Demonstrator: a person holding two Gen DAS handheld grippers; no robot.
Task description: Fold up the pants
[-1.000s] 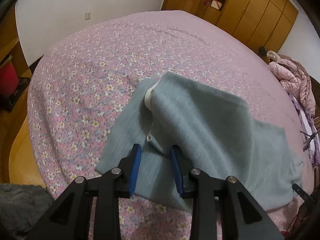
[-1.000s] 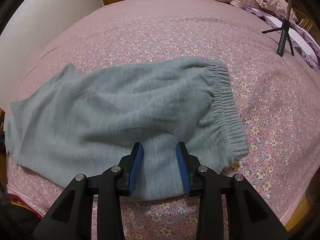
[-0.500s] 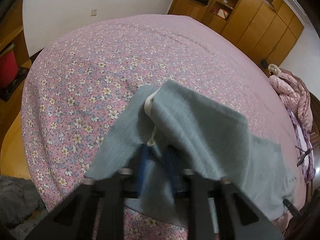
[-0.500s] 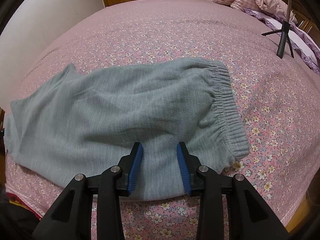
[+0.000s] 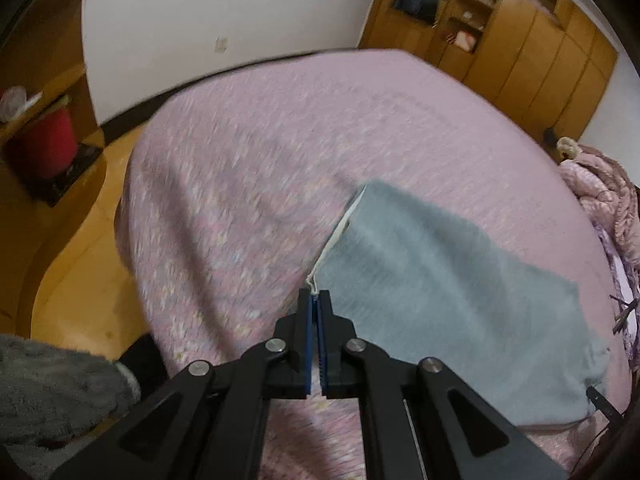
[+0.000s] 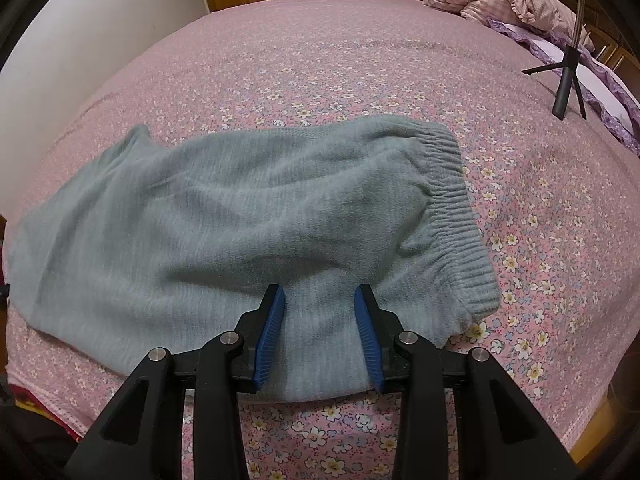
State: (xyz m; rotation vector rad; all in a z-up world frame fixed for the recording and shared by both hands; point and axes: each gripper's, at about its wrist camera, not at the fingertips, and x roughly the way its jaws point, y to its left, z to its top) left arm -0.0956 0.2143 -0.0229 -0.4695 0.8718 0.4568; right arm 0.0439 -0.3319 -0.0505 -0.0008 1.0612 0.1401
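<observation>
left gripper [image 5: 318,300] has been clamped onto the cuff hem [image 5: 340,236] of the grey-green pants [image 6: 240,216] and lifted; right gripper [image 6: 320,312] is held half-open, gripping nothing, so folding has begun.

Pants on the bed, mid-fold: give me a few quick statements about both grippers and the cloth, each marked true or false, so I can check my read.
1. The left gripper is shut on the pale edge of the pants. True.
2. The right gripper is clamped on the waistband. False: its jaws stand apart over the cloth, beside the waistband.
3. The pants lie on a pink floral bedspread. True.
4. A black tripod stands on the bed. True.
5. The pants are red. False: they are grey-green.
</observation>
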